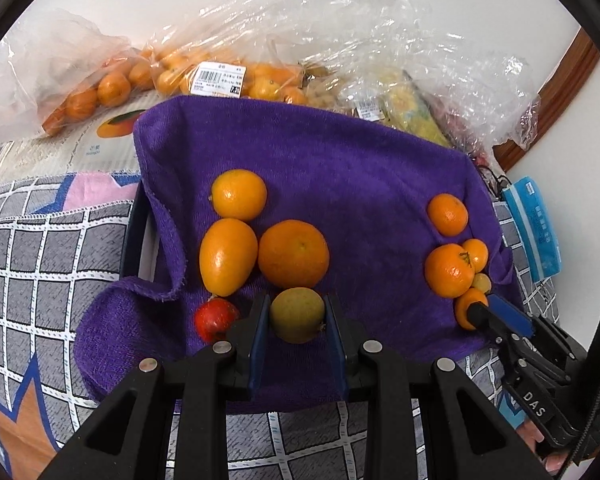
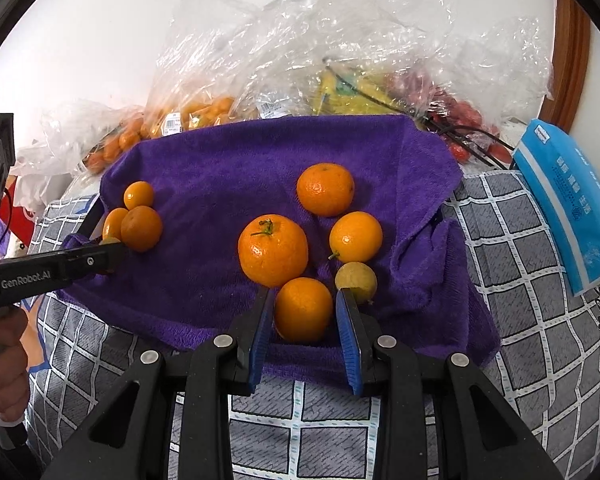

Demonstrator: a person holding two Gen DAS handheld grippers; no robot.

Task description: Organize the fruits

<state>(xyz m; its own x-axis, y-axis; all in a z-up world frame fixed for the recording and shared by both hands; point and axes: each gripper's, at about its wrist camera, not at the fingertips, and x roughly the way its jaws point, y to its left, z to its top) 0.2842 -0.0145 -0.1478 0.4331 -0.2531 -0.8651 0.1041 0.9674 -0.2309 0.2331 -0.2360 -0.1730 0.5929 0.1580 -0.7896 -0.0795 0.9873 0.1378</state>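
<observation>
Fruit sits gripped in both your jaws: left gripper (image 1: 297,316) clamps the yellow-green round fruit (image 1: 297,314) beside the left cluster on the purple towel (image 1: 340,168), right gripper (image 2: 303,312) clamps a small orange citrus (image 2: 303,309) below its pile.

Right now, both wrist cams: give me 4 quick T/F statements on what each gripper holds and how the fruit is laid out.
1. The left gripper is closed on a greenish-yellow fruit. True.
2. The right gripper is empty. False: it grips a small orange.
3. All the loose fruit lies on a purple towel. True.
4. The red fruit sits in the right-hand cluster. False: it lies beside the left gripper, next to the oval orange fruit.
</observation>
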